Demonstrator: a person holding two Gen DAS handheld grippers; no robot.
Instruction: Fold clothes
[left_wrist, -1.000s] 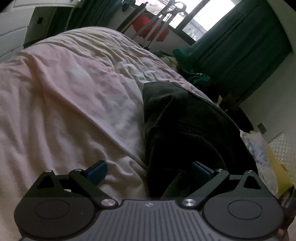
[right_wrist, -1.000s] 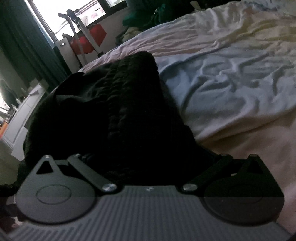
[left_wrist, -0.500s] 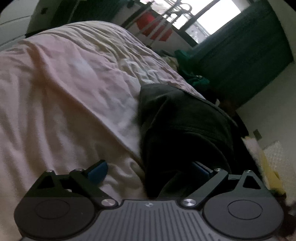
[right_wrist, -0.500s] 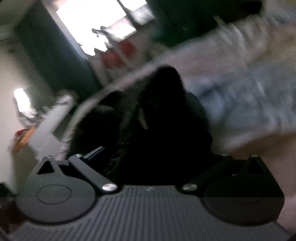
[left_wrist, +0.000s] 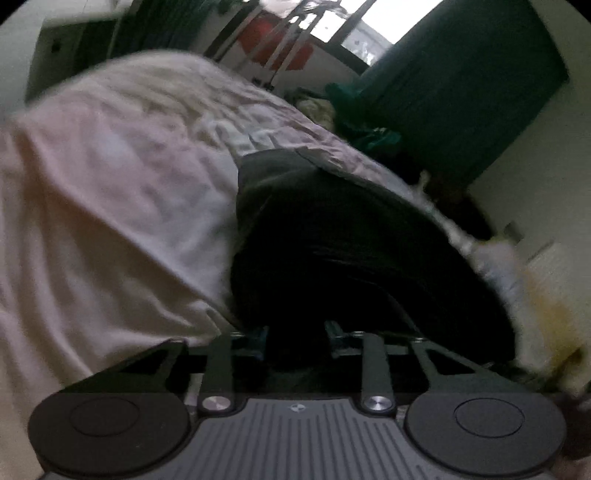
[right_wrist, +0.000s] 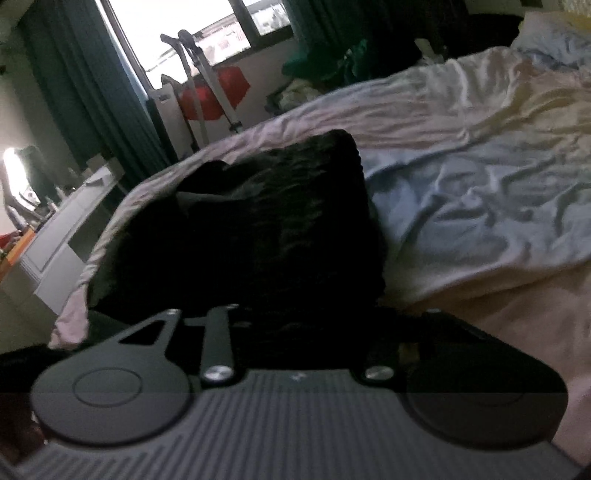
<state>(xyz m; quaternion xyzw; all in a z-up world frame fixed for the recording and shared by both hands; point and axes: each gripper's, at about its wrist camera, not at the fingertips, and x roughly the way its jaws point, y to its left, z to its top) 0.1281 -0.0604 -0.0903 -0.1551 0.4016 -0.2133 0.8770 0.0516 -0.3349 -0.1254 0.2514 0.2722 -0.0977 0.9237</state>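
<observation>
A dark, nearly black garment (left_wrist: 332, 236) lies bunched on a bed with a pale pink sheet (left_wrist: 110, 206). In the left wrist view my left gripper (left_wrist: 295, 334) has its blue-padded jaws drawn close together on the garment's near edge. In the right wrist view the same garment (right_wrist: 266, 221) rises in a ribbed dark heap in front of my right gripper (right_wrist: 299, 317), whose arms are drawn in and whose fingertips are buried in the dark cloth.
A pale blue crumpled sheet (right_wrist: 480, 214) covers the bed to the right. A window with green curtains (right_wrist: 92, 92), a metal stand with a red item (right_wrist: 210, 92), a white dresser (right_wrist: 62, 236) and a clothes pile (left_wrist: 362, 125) lie beyond the bed.
My left gripper's jaws were wide open and have closed on the garment's edge. My right gripper's arms also drew in on the cloth after a fast blurred move.
</observation>
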